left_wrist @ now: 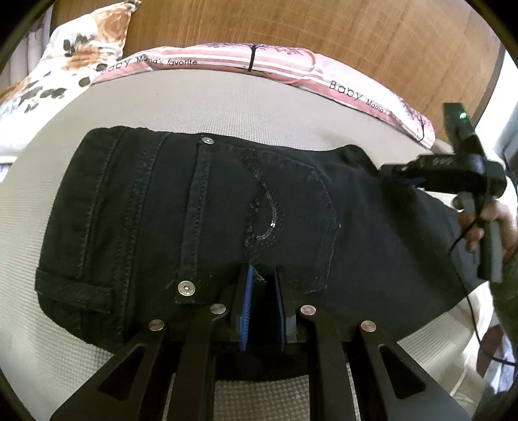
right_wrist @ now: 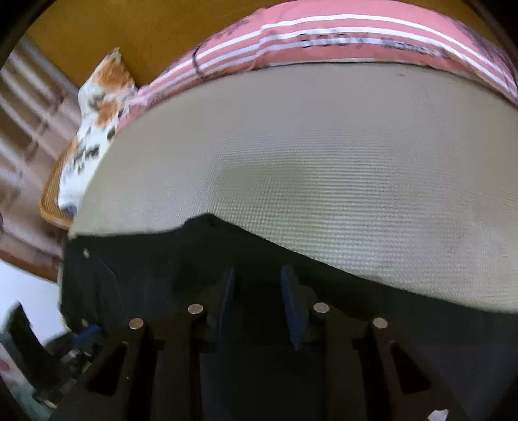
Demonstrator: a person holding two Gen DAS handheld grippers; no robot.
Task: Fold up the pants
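Flatly lying on the grey textured mattress (left_wrist: 226, 107): one pair of black jeans (left_wrist: 145, 207), waistband to the left, one sequinned back pocket (left_wrist: 275, 207) facing up, two silver rivets (left_wrist: 186, 288) showing along the pocket seam. Hovering at the near edge of the jeans: left gripper (left_wrist: 263, 291), jaws narrowly parted, blue pads just over the pocket's lower edge, whether pinching denim or not impossible to tell. Reaching in from the right over the leg end of the jeans: right gripper (left_wrist: 393, 171), held by one hand (left_wrist: 485, 223). Showing in the blurred right wrist view: right gripper (right_wrist: 259, 291) with jaws moderately open, hanging over dark denim (right_wrist: 145, 275), nothing visibly clamped between them. Resting along the far side against the wooden headboard (left_wrist: 291, 26): one pink striped pillow (left_wrist: 226, 58) printed "Baby", one floral pillow (left_wrist: 74, 55) at the left.
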